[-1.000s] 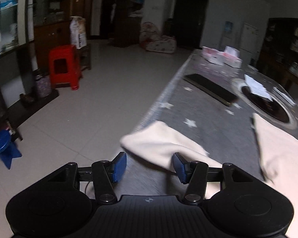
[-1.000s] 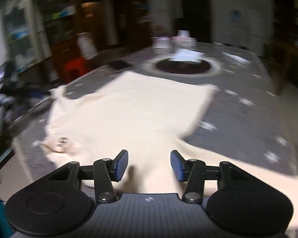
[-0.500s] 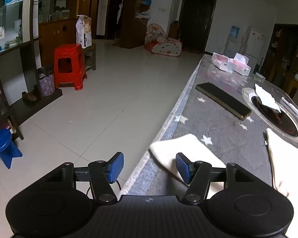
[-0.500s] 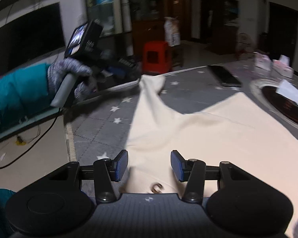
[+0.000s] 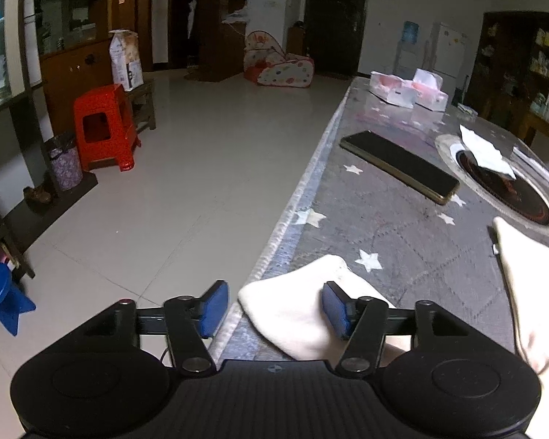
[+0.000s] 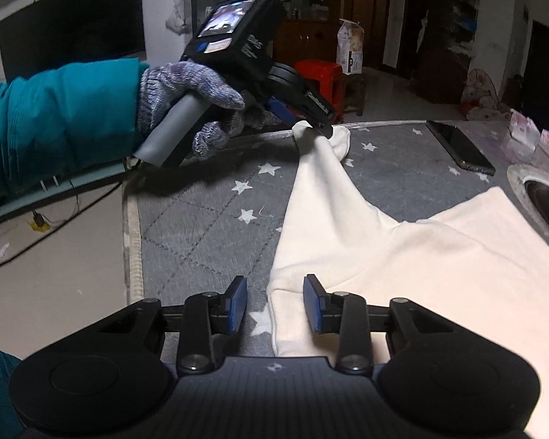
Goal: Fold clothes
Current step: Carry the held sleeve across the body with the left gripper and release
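Note:
A cream garment (image 6: 421, 256) lies spread on the grey star-patterned table cover (image 6: 208, 226). Its sleeve (image 6: 325, 161) stretches to the far table edge. The sleeve's cuff end (image 5: 296, 307) lies between the blue pads of my left gripper (image 5: 274, 311), which is open at the table's edge. The left gripper also shows in the right wrist view (image 6: 303, 117), over the cuff. My right gripper (image 6: 274, 303) is open, and the garment's near corner edge lies between its pads.
A black phone (image 5: 399, 164) lies on the table beyond the sleeve. A round black burner (image 5: 505, 190) with a white paper on it sits further right. Tissue boxes (image 5: 406, 89) stand at the far end. A red stool (image 5: 102, 128) stands on the floor left.
My left gripper has moved to the table edge, so the sleeve cuff now lies between its pads. My right gripper swung left along the garment to its near corner.

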The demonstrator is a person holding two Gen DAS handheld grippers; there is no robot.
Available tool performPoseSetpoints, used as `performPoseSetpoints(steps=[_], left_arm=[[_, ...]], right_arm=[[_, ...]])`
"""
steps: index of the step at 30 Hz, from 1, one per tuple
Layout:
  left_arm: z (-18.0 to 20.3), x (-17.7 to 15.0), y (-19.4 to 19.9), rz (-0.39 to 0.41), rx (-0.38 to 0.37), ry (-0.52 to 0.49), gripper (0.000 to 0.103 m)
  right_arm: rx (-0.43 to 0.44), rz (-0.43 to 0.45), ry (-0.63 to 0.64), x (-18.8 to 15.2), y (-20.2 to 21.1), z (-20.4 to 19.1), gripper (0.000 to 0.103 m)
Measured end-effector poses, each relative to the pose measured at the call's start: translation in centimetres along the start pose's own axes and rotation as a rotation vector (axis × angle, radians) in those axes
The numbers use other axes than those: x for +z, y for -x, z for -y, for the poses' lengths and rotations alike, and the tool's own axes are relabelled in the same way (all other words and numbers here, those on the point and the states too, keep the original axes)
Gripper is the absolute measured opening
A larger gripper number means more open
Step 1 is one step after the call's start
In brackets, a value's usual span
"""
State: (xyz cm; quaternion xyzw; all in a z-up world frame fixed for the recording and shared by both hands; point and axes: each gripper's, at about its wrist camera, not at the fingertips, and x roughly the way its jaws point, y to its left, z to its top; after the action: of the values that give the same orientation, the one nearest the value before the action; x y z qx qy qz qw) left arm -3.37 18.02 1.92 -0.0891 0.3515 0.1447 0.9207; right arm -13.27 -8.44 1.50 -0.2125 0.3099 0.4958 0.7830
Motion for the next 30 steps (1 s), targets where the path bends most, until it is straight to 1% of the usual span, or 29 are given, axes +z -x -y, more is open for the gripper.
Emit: performPoseSetpoints(steps=[1, 2, 3, 4, 6, 7, 8, 9, 12, 14, 17, 19, 22, 23, 24, 27, 30], left_arm=[[0.1, 0.0, 0.0, 0.004, -0.005, -0.003, 0.05], [0.2, 0.0, 0.0, 0.008, -0.011, -0.007, 0.044], [0.3, 0.0, 0.1, 0.012, -0.014, -0.012, 0.04], [0.4, 0.1, 0.1, 0.016, -0.011, -0.017, 0.035], [0.6, 0.1, 0.1, 0.022, -0.012, -0.024, 0.023], [0.6, 0.2, 0.2, 0.027, -0.01, -0.023, 0.015], [0.5, 0.2, 0.3, 0.032, -0.008, -0.022, 0.009], [0.5, 0.4, 0.8, 0.047, 0.0, -0.017, 0.007], [0.3, 0.7, 2.2, 0.093, 0.024, -0.003, 0.005], [0.1, 0.8, 3.9, 0.151, 0.049, -0.013, 0.005], [0.1, 0.4, 4.0, 0.158, 0.059, -0.055, 0.005], [0.0, 0.2, 2.9, 0.117, 0.065, -0.059, 0.006], [-0.3, -0.4, 1.9, 0.078, 0.085, -0.072, 0.007], [-0.4, -0.5, 1.9, 0.073, 0.092, -0.072, 0.007], [-0.6, -0.6, 1.9, 0.07, 0.096, -0.07, 0.007], [-1.1, -0.8, 1.9, 0.066, 0.113, -0.059, 0.008], [-1.1, -1.1, 1.8, 0.054, 0.133, -0.06, 0.012]], right_arm=[[-0.011, -0.001, 0.003, 0.1, 0.0, 0.0, 0.025], [-0.022, -0.003, 0.004, 0.1, -0.1, 0.0, 0.019], [-0.023, -0.004, -0.001, 0.2, -0.1, 0.2, 0.016], [-0.023, -0.005, -0.007, 0.2, -0.1, 0.4, 0.015], [-0.022, -0.002, -0.013, 0.2, 0.0, 0.4, 0.009], [-0.022, 0.0, -0.016, 0.2, 0.1, 0.5, 0.008], [-0.018, 0.003, -0.02, 0.2, 0.2, 0.6, 0.007], [-0.014, 0.006, -0.024, 0.2, 0.3, 0.6, 0.006], [0.032, 0.021, -0.056, 0.0, 1.5, 1.2, 0.005], [0.063, 0.032, -0.061, -0.1, 2.4, 1.5, 0.005], [0.095, 0.027, -0.05, -0.7, 2.6, 1.5, 0.007], [0.103, 0.012, -0.072, -1.0, 2.0, 1.8, 0.011], [0.114, 0.031, -0.094, -1.2, 3.2, 1.9, 0.017], [0.118, 0.038, -0.102, -1.3, 3.6, 2.0, 0.023], [0.111, 0.044, -0.11, -1.4, 4.2, 2.2, 0.027], [0.067, 0.042, -0.132, -2.1, 5.7, 3.2, 0.031], [0.012, 0.03, -0.152, -2.9, 7.0, 4.5, 0.031]])
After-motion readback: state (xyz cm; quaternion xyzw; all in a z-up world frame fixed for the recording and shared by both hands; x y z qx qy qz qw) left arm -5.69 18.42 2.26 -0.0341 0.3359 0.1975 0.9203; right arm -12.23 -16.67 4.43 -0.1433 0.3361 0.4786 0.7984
